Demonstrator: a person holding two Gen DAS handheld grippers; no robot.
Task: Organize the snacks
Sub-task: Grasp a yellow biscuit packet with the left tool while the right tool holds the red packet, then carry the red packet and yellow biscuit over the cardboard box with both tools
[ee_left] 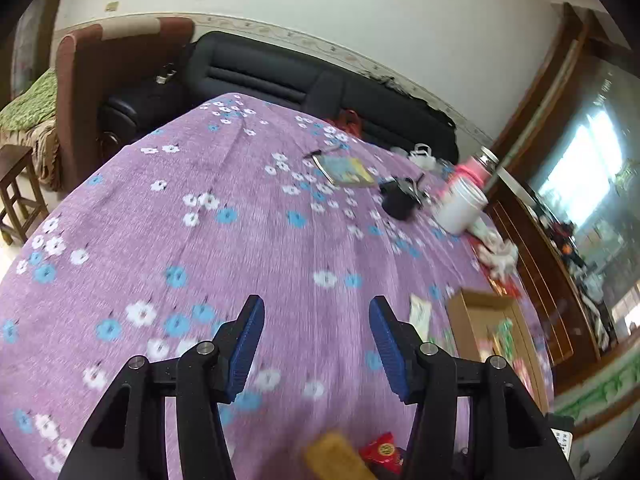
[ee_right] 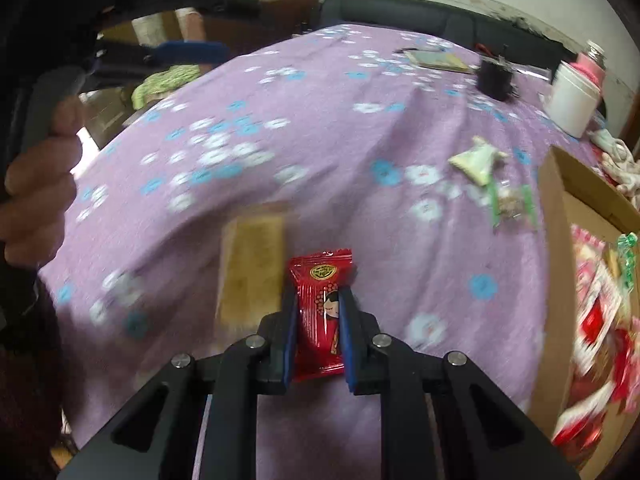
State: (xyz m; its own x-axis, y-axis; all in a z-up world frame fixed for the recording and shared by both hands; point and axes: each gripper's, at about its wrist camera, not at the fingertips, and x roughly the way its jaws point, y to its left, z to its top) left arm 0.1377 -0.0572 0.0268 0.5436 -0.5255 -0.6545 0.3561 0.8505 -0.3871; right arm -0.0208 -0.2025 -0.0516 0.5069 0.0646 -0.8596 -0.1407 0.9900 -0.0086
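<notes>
Two grippers over a table covered in a purple flowered cloth [ee_left: 240,240].

Right gripper [ee_right: 318,300]: jaws clamped on a red snack packet [ee_right: 320,312], blue pads pressing both long edges. Packet upright between the fingers, top end with a yellow round mark projecting past the fingertips. Lifted or still on the cloth: cannot tell.

Left gripper [ee_left: 316,312]: jaws about half apart, nothing between the blue pads, only cloth beyond them. Same gripper visible at far left in the right wrist view [ee_right: 188,50], with a person's hand [ee_right: 40,184] wrapped around its handle.

Tan wafer bar [ee_right: 252,268]: flat on the cloth, just left of the red packet, blurred. Also visible at the near edge of the left wrist view, with the red packet just right of it.

Pale green triangular packet [ee_right: 478,162]: on the cloth, farther off to the right. Clear packet with green ends [ee_right: 512,202]: just near of it, close to the box.

Cardboard box [ee_right: 554,240]: open, at the right edge of the table, holding several red, pink and white snack packets [ee_right: 596,312], blurred.

Far end of table: a book [ee_left: 346,170], a black cup-shaped object [ee_left: 400,200], a white jar [ee_left: 460,204] and a pink-topped bottle [ee_left: 474,170] just behind it.

Black sofa [ee_left: 280,76] beyond the table.
</notes>
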